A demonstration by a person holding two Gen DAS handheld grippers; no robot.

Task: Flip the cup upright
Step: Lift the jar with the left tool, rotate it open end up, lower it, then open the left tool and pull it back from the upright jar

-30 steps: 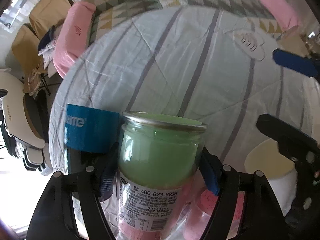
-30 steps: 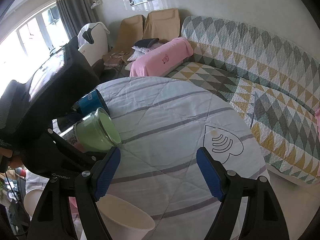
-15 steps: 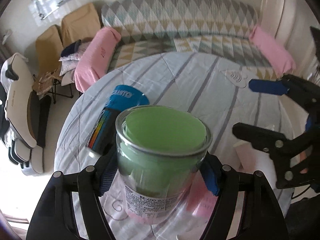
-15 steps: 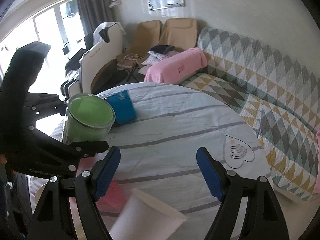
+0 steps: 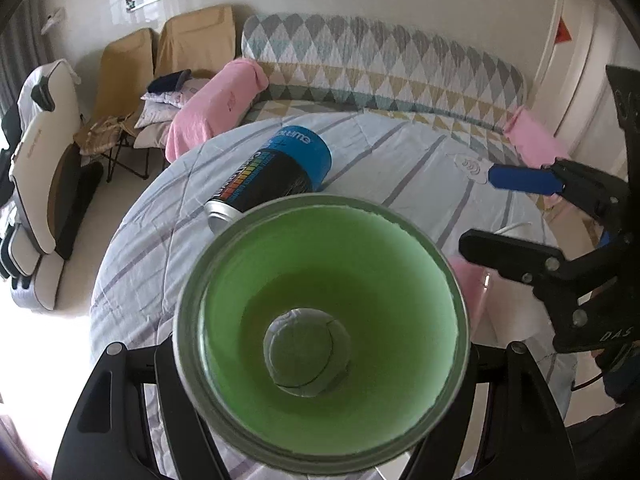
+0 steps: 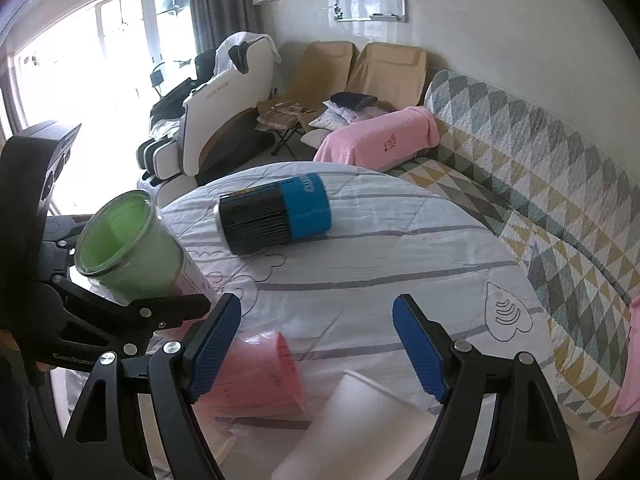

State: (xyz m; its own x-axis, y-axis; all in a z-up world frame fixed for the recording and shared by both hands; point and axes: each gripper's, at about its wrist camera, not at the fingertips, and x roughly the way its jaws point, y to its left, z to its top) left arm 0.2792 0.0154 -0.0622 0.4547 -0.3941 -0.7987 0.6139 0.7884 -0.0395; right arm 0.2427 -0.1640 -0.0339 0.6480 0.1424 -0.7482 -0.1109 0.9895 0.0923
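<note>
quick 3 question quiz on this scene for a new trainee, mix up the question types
1. True or false: the left gripper is clamped on the green cup.
2. Multiple choice: the black and blue can is A) standing upright, B) lying on its side on the table, C) held by the right gripper.
3. Fill in: the right gripper's jaws are ____ and hold nothing.

Key
1. True; the left wrist view looks straight into the cup's open mouth.
2. B
3. open
</note>
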